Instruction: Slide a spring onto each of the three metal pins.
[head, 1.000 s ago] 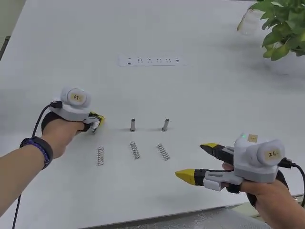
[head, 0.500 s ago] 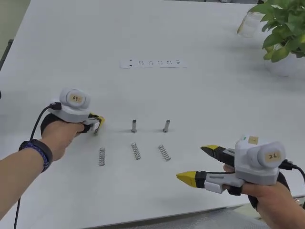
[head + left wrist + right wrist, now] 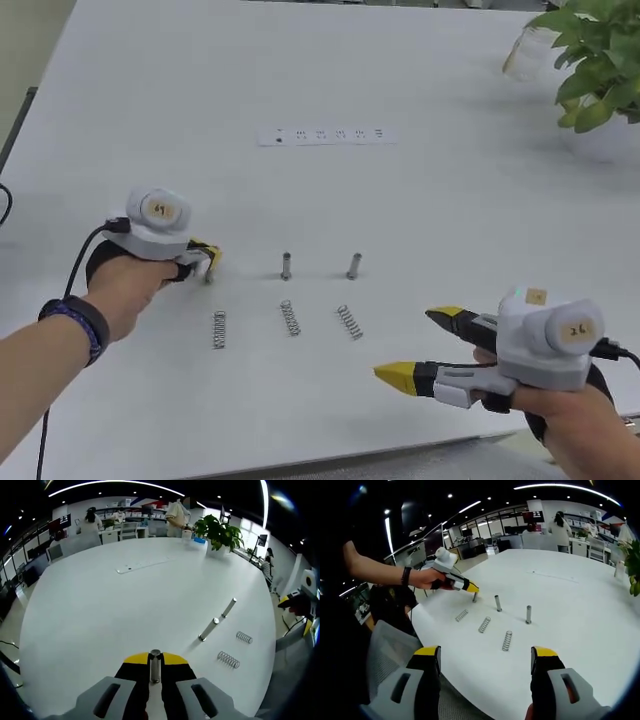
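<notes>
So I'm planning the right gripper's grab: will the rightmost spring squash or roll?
The rightmost spring is thin open coil, so a firm pinch probably squashes it. Lying sideways on the table, it may roll if nudged. It looks light, likely easily flicked.

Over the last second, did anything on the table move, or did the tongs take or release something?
Nothing visibly changed; the head view only drifted slightly. The left tongs stay shut on the leftmost pin, the right tongs stay open and hold nothing, and the three springs lie where they were, in front of the pins.
</notes>
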Action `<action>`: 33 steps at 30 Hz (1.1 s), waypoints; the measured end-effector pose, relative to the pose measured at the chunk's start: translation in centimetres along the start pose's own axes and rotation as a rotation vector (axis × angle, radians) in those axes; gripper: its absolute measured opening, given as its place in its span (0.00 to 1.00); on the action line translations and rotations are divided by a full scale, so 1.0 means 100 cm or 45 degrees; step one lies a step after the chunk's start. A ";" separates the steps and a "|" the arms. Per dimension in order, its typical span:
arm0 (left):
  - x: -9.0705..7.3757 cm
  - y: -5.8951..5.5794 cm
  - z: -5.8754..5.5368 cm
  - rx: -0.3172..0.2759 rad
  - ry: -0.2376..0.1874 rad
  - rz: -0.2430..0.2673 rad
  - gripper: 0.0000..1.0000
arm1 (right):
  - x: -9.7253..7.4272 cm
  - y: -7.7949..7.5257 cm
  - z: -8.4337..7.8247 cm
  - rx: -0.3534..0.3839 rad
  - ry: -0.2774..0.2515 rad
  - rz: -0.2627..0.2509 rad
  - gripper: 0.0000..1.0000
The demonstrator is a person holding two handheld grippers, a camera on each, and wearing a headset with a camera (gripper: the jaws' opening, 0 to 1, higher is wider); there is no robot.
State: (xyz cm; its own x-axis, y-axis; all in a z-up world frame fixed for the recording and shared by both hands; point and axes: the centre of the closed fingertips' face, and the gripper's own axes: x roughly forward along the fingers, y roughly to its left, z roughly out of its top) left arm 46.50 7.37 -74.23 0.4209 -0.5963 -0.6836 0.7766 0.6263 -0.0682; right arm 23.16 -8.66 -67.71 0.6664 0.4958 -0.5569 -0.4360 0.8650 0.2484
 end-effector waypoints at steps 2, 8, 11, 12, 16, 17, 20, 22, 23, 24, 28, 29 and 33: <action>-0.001 0.000 0.000 0.002 0.000 0.001 0.00 | 0.000 0.001 0.000 -0.006 0.003 0.002 0.72; -0.003 0.000 0.000 0.005 -0.004 0.004 0.00 | 0.001 0.001 0.002 -0.007 -0.001 0.006 0.72; -0.004 -0.002 -0.001 0.010 -0.006 0.003 0.00 | 0.001 0.002 0.002 -0.008 -0.002 0.008 0.72; -0.004 -0.002 -0.001 0.012 -0.005 0.003 0.00 | 0.001 0.001 0.002 -0.010 -0.001 0.006 0.72; -0.005 -0.004 -0.001 0.019 -0.011 0.003 0.00 | 0.001 0.001 0.002 -0.008 -0.005 0.005 0.72; -0.005 -0.004 -0.001 0.021 -0.012 0.005 0.00 | 0.000 0.001 0.002 -0.008 -0.006 0.005 0.72; -0.006 -0.005 -0.001 0.023 -0.013 0.007 0.00 | 0.000 0.001 0.002 -0.007 -0.005 0.005 0.72; -0.006 -0.006 -0.001 0.025 -0.015 0.006 0.00 | 0.000 0.001 0.001 -0.006 -0.004 0.005 0.72; -0.006 -0.007 -0.001 0.026 -0.013 0.005 0.00 | 0.000 0.002 0.000 -0.005 -0.003 0.005 0.72; -0.006 -0.008 -0.001 0.028 -0.014 0.004 0.00 | 0.000 0.002 0.000 -0.005 -0.004 0.004 0.72; -0.005 -0.012 -0.002 0.043 -0.011 -0.004 0.00 | -0.001 0.001 -0.002 -0.001 -0.002 0.002 0.72; -0.005 -0.012 -0.002 0.047 -0.010 -0.004 0.00 | -0.001 0.001 -0.002 -0.002 -0.002 0.002 0.72; -0.005 -0.016 -0.002 0.070 -0.008 -0.008 0.00 | -0.002 0.001 -0.002 0.001 -0.004 0.000 0.72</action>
State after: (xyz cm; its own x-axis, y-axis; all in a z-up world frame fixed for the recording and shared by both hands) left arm 44.94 6.78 -73.88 0.4189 -0.6035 -0.6785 0.8036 0.5942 -0.0325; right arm 22.88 -8.68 -67.75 0.6685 0.4960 -0.5542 -0.4355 0.8651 0.2489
